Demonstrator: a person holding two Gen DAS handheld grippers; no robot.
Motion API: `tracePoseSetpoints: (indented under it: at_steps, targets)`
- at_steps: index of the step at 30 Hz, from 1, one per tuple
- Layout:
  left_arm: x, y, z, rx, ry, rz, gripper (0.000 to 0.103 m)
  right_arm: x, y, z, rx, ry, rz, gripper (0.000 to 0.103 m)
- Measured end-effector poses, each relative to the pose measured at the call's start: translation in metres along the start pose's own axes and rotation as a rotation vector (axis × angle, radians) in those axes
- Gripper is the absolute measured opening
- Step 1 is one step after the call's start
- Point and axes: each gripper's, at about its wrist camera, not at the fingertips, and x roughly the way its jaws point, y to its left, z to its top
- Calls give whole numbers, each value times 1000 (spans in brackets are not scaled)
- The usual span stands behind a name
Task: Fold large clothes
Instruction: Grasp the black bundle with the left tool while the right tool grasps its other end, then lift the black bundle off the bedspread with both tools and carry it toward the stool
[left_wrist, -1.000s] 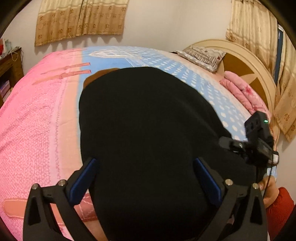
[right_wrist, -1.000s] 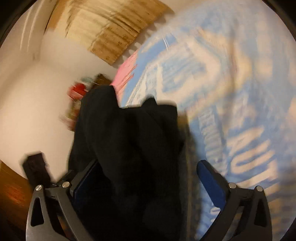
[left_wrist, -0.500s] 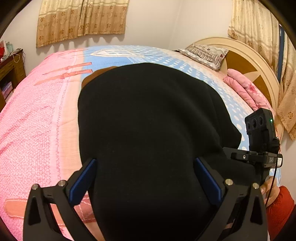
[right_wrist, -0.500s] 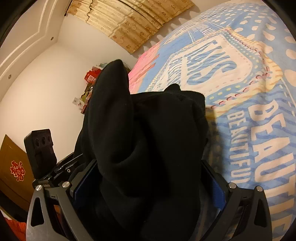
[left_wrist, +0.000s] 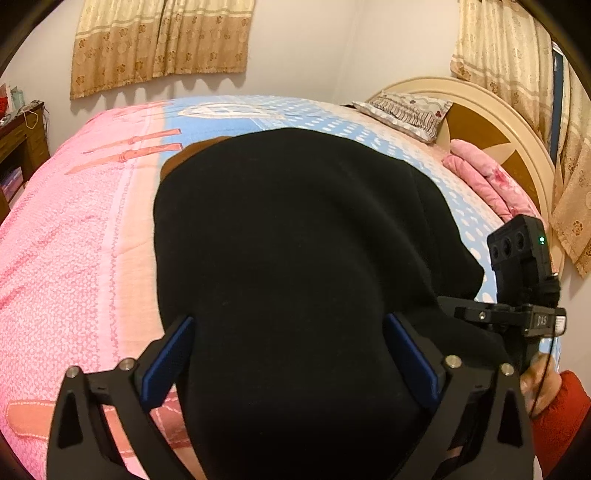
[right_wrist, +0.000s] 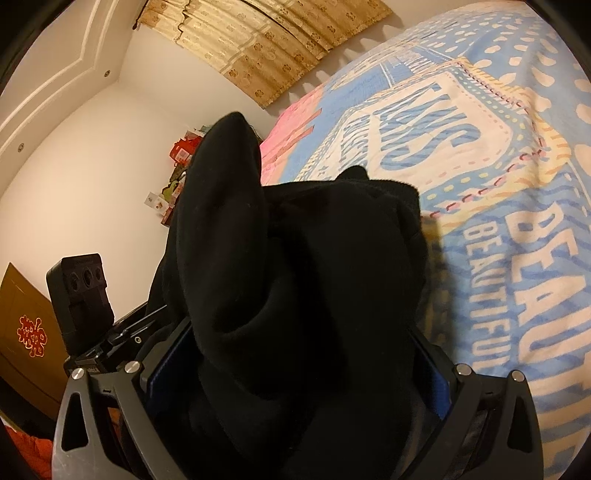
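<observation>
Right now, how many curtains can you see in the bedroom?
2. One curtain hangs on the wall past the far side of the bed. The other curtain hangs at the right, behind the headboard. More may be hidden out of view.

The black garment fills the gap between the left gripper fingers, hiding whether the pads press it. Its near end runs off the bottom edge. In the right wrist view, bunched cloth covers most of the right gripper pads as they close.
</observation>
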Motion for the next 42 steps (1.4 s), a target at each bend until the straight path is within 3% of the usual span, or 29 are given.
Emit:
tracePoseSetpoints:
  at_steps: [3,6,10,13,16,17,21,26,30,33,36,40,42]
  targets:
    - [-9,-7,-2,36,5,14,93,-7,16,-9,17,-15,-10,80]
    - [-21,-25,-3,107,23,34,91,-20,35,-20,3,-5,-17,77]
    - [-37,-40,-3,183,60,-22,91,-53,48,-44,17,18,43,72]
    - [-29,-41,-2,204,88,-43,103,-71,37,-62,81,6,46,70]
    - [-6,-35,-1,187,112,-49,103,-68,23,-61,111,-14,12,70]
    - [-1,-32,1,166,118,-41,103,-67,15,-58,134,-23,6,71]
    - [1,-30,2,153,117,-34,103,-47,-3,-41,165,-15,-25,100]
    - [4,-24,-3,133,85,-50,103,-23,-5,-15,110,7,-15,102]
    - [-2,-21,-6,124,38,-44,90,-7,6,-5,37,-20,-60,99]
    - [-13,-17,-12,123,-22,-38,80,-9,30,-11,-50,-59,-117,77]
    - [-33,-21,-22,149,-108,-32,71,-20,65,-18,-160,-112,-176,69]
    - [-62,-13,-28,68,-182,-110,63,-41,88,-30,-153,-176,-59,67]
    - [-75,-18,-30,72,-202,-112,58,-53,103,-36,-163,-192,-2,68]
